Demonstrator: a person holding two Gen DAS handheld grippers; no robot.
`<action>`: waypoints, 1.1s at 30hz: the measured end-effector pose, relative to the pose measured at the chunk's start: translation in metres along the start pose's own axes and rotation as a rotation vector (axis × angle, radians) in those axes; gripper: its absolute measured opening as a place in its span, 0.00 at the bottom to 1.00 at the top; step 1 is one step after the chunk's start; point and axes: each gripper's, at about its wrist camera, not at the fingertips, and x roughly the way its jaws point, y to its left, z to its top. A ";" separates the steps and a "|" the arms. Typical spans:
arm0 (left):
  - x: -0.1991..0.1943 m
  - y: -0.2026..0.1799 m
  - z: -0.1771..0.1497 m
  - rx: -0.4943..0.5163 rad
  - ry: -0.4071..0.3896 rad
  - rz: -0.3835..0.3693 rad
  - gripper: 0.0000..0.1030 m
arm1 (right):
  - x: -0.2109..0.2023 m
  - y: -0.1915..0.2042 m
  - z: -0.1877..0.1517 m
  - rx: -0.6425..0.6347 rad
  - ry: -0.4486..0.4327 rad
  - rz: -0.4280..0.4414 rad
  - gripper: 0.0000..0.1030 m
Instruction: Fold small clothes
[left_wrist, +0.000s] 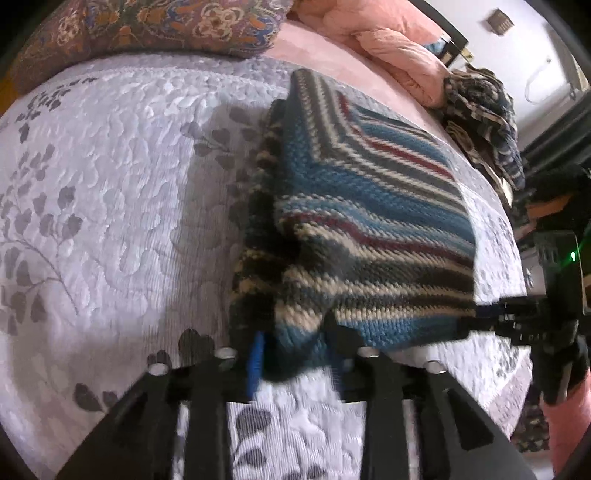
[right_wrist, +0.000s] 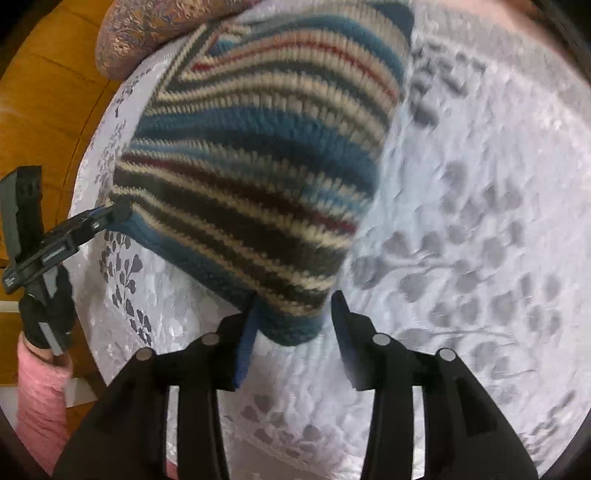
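Striped knit garment (left_wrist: 369, 221) lies on the lavender leaf-print quilt (left_wrist: 110, 184), folded w/ one layer turned over so the stripes meet in a diagonal V. Its long axis runs from the grippers' end toward the paisley pillow (left_wrist: 147, 29), the far end stopping short of that pillow. In the left wrist view the left gripper (left_wrist: 295, 354) has its fingers spread on either side of the near blue hem, fabric sitting between them; gap looks wide, so it reads as not clamped, though blur makes contact hard to judge. The right gripper (left_wrist: 476, 321) shows at the garment's near right corner, tips at the hem edge. In the right wrist view the right gripper (right_wrist: 291, 325) is also spread: left finger touches the blue hem corner, right finger stands clear of the cloth, so released. The left gripper (right_wrist: 118, 214) there touches the garment's opposite near corner, held by a gloved hand (right_wrist: 44, 314) w/ a pink sleeve (right_wrist: 40, 398). Pink bedding (left_wrist: 388, 40) and a second striped knit pile (left_wrist: 480, 110) sit beyond the garment, beside the pillow end.
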 end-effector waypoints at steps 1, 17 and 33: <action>-0.009 -0.001 0.002 0.021 -0.012 0.014 0.38 | -0.008 -0.002 0.003 -0.001 -0.015 -0.007 0.42; 0.064 -0.031 0.140 -0.029 -0.044 0.126 0.46 | -0.007 -0.030 0.089 0.066 -0.090 -0.079 0.51; 0.063 -0.006 0.139 -0.085 -0.084 0.074 0.11 | 0.001 -0.019 0.091 0.011 -0.147 -0.109 0.52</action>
